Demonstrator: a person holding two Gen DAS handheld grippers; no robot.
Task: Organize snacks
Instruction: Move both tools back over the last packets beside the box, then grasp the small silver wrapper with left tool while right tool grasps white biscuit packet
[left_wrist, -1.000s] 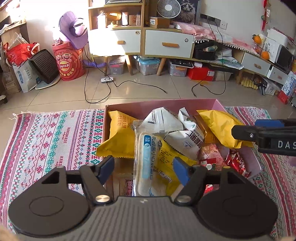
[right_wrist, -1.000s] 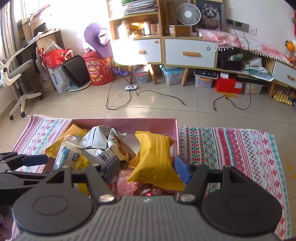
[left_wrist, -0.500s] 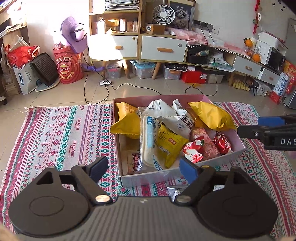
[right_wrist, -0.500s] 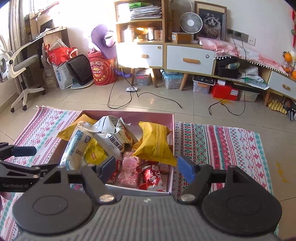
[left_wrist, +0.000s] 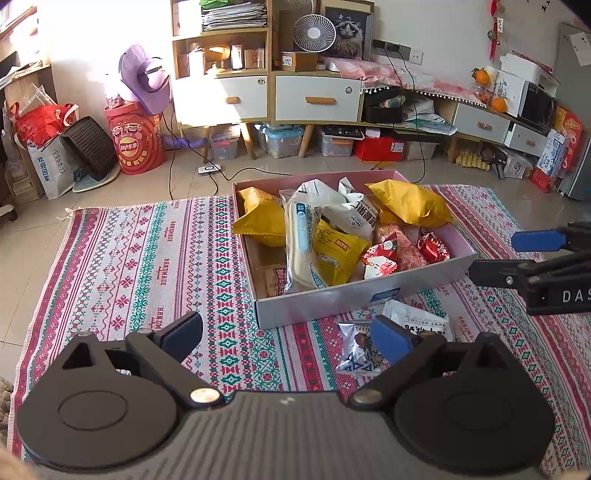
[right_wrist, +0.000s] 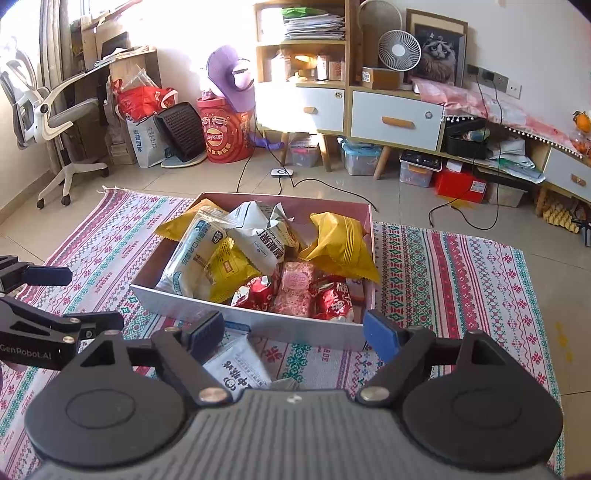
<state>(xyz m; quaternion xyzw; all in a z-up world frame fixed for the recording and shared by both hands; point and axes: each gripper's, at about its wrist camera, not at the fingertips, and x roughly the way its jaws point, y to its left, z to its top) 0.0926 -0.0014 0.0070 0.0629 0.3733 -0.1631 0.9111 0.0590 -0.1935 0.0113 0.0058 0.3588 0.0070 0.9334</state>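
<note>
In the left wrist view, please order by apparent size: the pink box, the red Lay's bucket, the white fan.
1. pink box, the largest.
2. red Lay's bucket.
3. white fan, the smallest.
The box is nearer the camera, so its lead may be exaggerated.

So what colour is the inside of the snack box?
Pink inside the snack box, seen best from the right wrist view.

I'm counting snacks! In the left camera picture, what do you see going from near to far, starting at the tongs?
Left tongs, open → small silver packet on the rug → near wall of the box → red candy packs → big yellow bag at the box's far end → white cabinet drawers.
</note>
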